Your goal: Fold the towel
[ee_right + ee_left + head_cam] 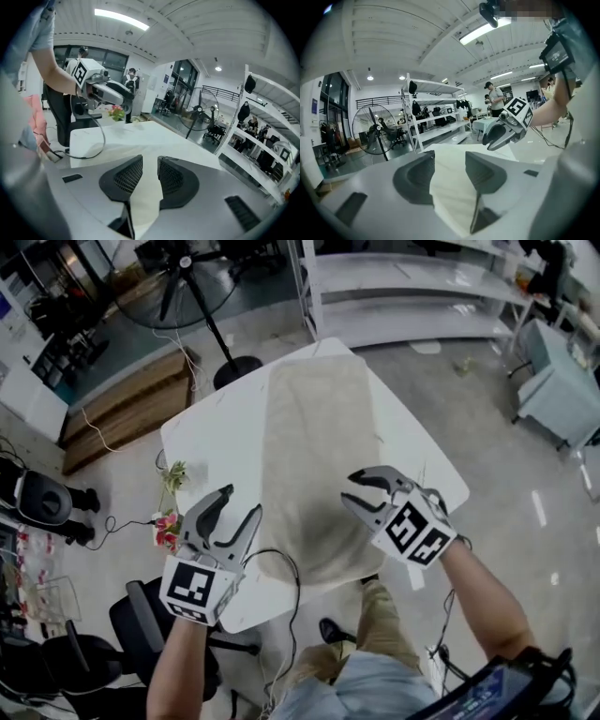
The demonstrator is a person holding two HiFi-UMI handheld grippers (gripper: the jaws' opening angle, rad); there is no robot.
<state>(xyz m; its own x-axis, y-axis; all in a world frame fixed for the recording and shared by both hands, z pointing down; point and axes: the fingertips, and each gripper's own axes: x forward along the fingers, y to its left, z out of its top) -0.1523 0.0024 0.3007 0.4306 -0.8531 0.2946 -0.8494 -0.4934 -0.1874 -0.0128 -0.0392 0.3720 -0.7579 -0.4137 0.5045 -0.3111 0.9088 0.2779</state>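
A long beige towel lies lengthwise on the white table, and its near end hangs slightly over the front edge. My left gripper hovers above the table just left of the towel's near end, open and holding nothing. Above the near right edge of the towel my right gripper is also open and empty. In the left gripper view the towel shows through the gap of the left gripper, with the right gripper ahead. In the right gripper view the towel shows through the narrower gap of the right gripper.
A black cable loops over the table's near edge. Flowers and a black chair stand at the left. A floor fan, metal shelves, a wooden platform and a grey cabinet surround the table.
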